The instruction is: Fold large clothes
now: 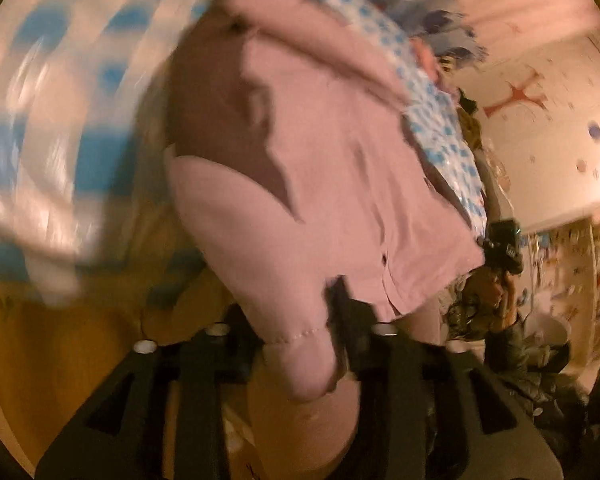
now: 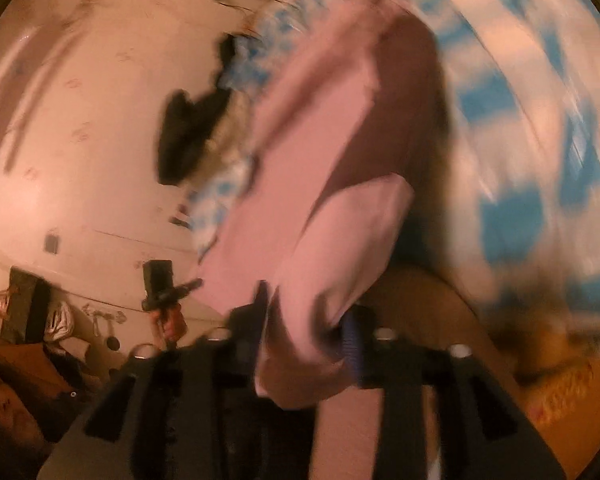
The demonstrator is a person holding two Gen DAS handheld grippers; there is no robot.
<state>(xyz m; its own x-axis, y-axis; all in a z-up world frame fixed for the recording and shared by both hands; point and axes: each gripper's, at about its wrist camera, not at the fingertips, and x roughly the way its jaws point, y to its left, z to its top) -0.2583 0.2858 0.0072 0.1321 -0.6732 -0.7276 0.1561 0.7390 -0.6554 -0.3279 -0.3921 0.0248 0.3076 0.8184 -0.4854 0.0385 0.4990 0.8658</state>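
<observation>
We have the pink garment [image 1: 332,168] lifted off the patterned sheet [image 1: 52,120], one bunched edge in each gripper. The left gripper [image 1: 300,344] has its fingers closed on a rolled hem, and the right gripper [image 2: 308,320] is clamped on a thick wad of the same cloth, so both look held, though blur softens the pad edges. Our worry is the grip: each bite is a loose roll rather than a flat edge, and a quick swing could pull a layer free, letting one side drop and skew the fold. The hanging part is already creased on itself, so it may land doubled. The dark clutter [image 2: 188,132] near the wall could snag it.
</observation>
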